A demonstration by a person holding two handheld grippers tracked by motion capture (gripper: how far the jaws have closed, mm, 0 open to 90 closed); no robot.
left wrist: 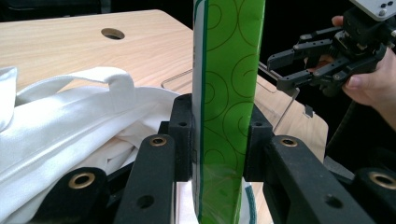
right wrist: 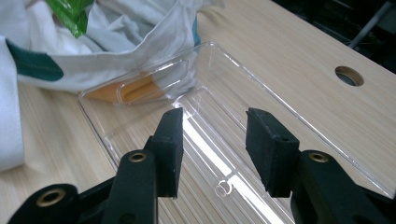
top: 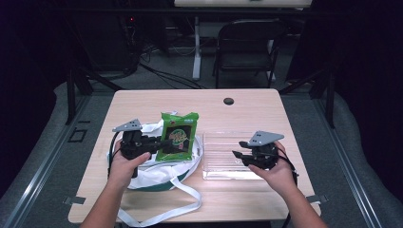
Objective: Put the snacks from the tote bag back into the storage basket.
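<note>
- We find the left gripper [top: 164, 141] clamped on a green snack packet [top: 178, 135], its pads pressing the packet's two flat faces; in the left gripper view the packet [left wrist: 229, 93] stands upright between the jaws, long axis vertical.
- The packet is held above a white cloth bag [top: 157, 173] that lies crumpled on the table [top: 142, 102], the bag's strap trailing toward the near edge.
- The governing relation: a clear plastic tray [top: 223, 142] lies to the right of the packet, just beside the bag, its near corner touching or overlapped by the cloth (we cannot tell which). We judge the packet's likely destination to be this tray, a sideways carry to the right for the left hand.
- The right gripper [top: 241, 155] hovers over the tray, jaws partly open with nothing between them; its own view looks down between the pads [right wrist: 170, 140] into the bare tray [right wrist: 289, 121].
- The right hand is nearer the tray; the left is nearer the bag.
- Hard to make out: the packet's lower end is cut off in the left gripper view, and the bag's contents are hidden by folds. An orange patch seen through the tray's far corner cannot be identified.
</note>
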